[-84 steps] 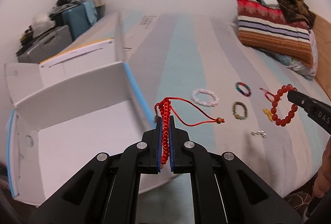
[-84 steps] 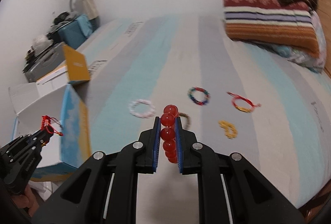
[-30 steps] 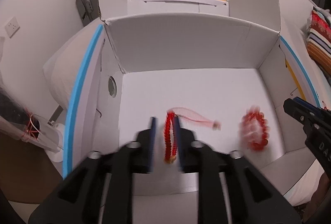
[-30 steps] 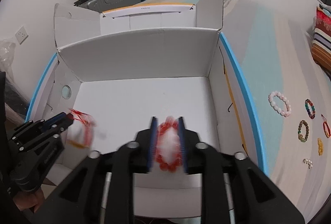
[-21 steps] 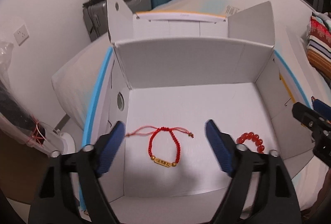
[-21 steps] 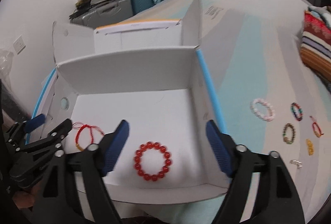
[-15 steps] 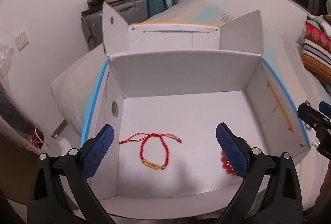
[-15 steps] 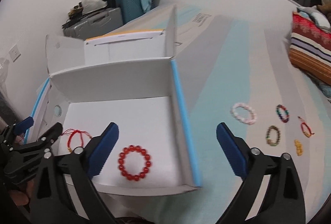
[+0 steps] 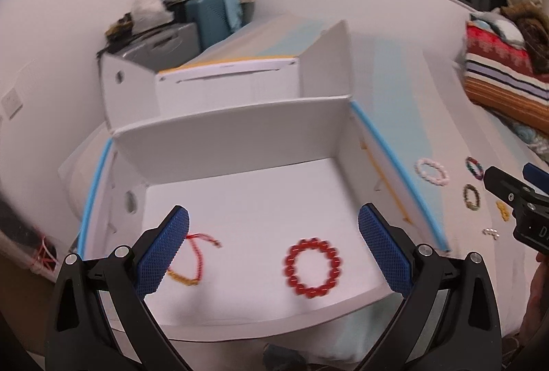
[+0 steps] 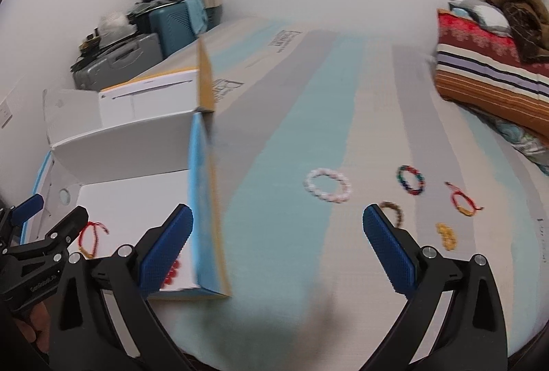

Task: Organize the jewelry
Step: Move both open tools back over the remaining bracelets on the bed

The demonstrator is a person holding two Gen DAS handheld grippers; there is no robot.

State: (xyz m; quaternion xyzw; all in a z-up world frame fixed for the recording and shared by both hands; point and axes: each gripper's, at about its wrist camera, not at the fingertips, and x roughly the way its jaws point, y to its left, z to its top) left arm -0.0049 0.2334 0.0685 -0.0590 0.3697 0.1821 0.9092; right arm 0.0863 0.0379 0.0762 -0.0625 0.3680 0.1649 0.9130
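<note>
Two pieces already lie on the floor of the open white cardboard box with blue-edged walls [image 9: 240, 138]: a ring of round glossy red beads [image 9: 313, 268] towards its right side, and a thin red cord bracelet with a small gold bar [image 9: 192, 261] towards its left, partly hidden behind a left tong pad. They lie well apart and neither touches a wall.

Judging by this, the job is under way but not half done. Six pieces wait on the grey-and-pale-blue striped bedsheet [image 10: 291, 117] to the right of the box:
- one pale pink bead bracelet [image 10: 327, 184], nearest the box;
- one multicoloured bead bracelet [image 10: 410, 179];
- one brown-green bead bracelet [image 10: 394, 211], partly behind a right tong pad;
- one red cord bracelet with gold [image 10: 463, 199];
- one small yellow gold-coloured trinket [image 10: 446, 235];
- one tiny cluster of white pearl-like beads [image 9: 491, 232], seen only in the left view.

So the count is two in the box, six outside and eight in all, as far as the frames show.

The left gripper [image 9: 273, 246] hangs above the box with its blue pads spread wide and nothing between them. The right gripper [image 10: 278, 246] is equally wide and empty, above the sheet just right of the box wall and facing the loose pieces.

Beyond the sheet is a striped folded blanket [image 10: 490, 76].
</note>
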